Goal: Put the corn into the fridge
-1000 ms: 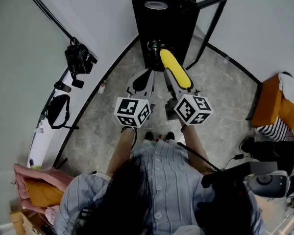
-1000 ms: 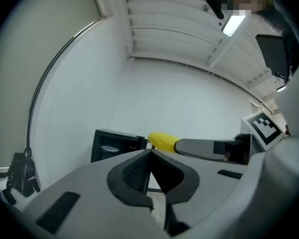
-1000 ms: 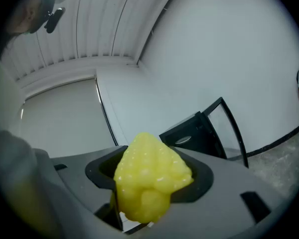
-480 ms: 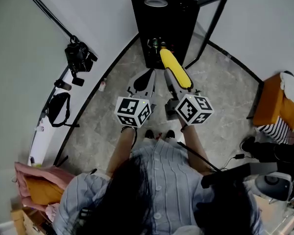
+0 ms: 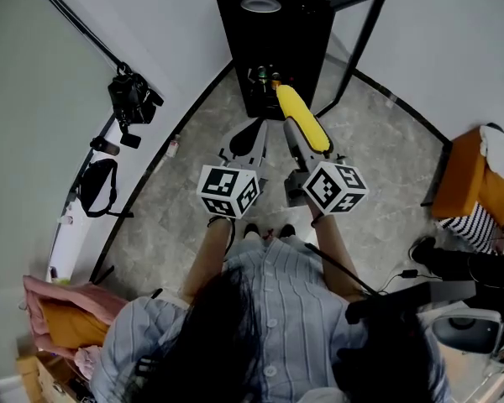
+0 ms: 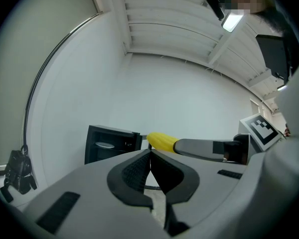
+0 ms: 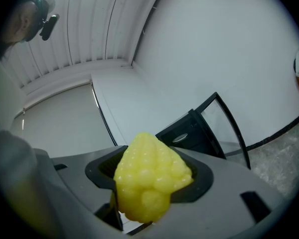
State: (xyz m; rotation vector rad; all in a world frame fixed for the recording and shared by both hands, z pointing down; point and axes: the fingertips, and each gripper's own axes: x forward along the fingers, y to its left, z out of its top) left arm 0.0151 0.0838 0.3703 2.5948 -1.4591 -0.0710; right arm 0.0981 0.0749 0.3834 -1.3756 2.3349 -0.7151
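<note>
The yellow corn [image 5: 301, 117] sticks forward out of my right gripper [image 5: 296, 138], which is shut on it; its tip reaches the front of the small black fridge [image 5: 273, 23]. Seen along the jaws, the corn [image 7: 150, 179] fills the right gripper view, with the fridge [image 7: 189, 133] beyond it. The fridge's glass door [image 5: 353, 44] stands swung open to the right, and bottles [image 5: 265, 77] show inside. My left gripper [image 5: 254, 133] hangs beside the right one, shut and empty. From the left gripper view the corn [image 6: 162, 141] and fridge [image 6: 107, 146] appear ahead.
A camera [image 5: 133, 99] and a black bag [image 5: 97, 187] hang at the left along a curved black floor rail [image 5: 164, 162]. An orange seat with cloth [image 5: 479, 179] stands at the right. The floor is grey stone-patterned tile [image 5: 378, 183].
The view has shifted slightly so the fridge sits a bit higher and closer to the corn's tip. Both grippers keep their grip states.
</note>
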